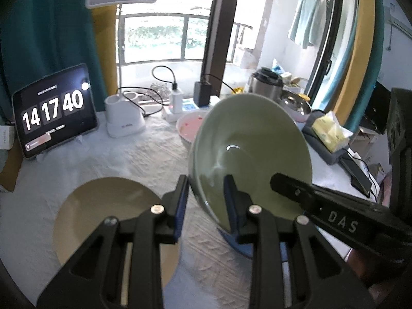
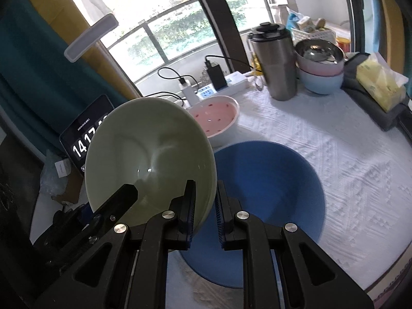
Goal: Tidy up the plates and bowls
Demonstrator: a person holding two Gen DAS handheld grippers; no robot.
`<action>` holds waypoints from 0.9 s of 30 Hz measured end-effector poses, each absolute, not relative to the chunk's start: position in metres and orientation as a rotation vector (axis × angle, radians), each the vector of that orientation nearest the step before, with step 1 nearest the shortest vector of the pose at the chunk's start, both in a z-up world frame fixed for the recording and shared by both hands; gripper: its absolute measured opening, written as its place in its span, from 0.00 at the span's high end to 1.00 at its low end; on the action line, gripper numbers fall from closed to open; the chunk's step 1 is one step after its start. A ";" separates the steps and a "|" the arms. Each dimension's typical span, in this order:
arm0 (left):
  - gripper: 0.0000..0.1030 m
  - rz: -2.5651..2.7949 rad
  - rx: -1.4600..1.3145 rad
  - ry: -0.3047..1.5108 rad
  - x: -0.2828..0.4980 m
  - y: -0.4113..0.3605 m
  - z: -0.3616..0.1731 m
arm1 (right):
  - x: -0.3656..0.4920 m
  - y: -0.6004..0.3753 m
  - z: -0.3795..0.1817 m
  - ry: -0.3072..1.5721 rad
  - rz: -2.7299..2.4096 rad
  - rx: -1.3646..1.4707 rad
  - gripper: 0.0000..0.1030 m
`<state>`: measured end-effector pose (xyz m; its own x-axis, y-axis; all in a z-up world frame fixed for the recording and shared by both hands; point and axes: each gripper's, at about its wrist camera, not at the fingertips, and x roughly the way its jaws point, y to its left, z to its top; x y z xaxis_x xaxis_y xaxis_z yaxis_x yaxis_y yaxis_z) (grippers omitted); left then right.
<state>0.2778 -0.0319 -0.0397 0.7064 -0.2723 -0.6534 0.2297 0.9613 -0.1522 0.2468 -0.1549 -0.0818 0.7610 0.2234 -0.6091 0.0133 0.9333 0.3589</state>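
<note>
Both grippers hold the green bowl by its rim, tilted on edge in the air. In the left wrist view the left gripper has its pads either side of the rim at lower centre, closed on it. The right gripper reaches in from the lower right. In the right wrist view the right gripper clamps the bowl's lower right rim, its jaws nearly together.

The job looks to be at an early or middle stage. The bowl hangs above the blue plate, which lies flat on the white cloth at centre. A tan plate lies apart at lower left of the left wrist view, not stacked with the blue one. A pink bowl stands alone just beyond the blue plate. So the green bowl has yet to be set down, and the plates and the pink bowl seem still to need grouping.

At upper right of the right wrist view three bowls already sit nested, steel in pink in pale blue, beside a steel tumbler. A tissue pack lies at the right edge. A tablet clock, a lamp base and chargers with cables line the far side. Nothing blocks the plates, but the pink bowl sits close behind the blue one.
</note>
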 end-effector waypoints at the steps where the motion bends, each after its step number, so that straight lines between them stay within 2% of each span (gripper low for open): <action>1: 0.72 -0.281 -0.056 0.739 0.276 -0.037 -0.041 | 0.245 -0.159 -0.083 0.700 0.114 0.357 0.84; 27: 0.72 -0.297 0.042 0.875 0.264 -0.093 -0.094 | 0.230 -0.204 -0.133 0.789 0.069 0.279 0.84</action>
<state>0.2640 -0.0933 -0.0935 0.6023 -0.2394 -0.7615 0.2736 0.9581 -0.0848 0.2303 -0.2040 -0.1332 0.7042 0.1651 -0.6905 0.0428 0.9610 0.2733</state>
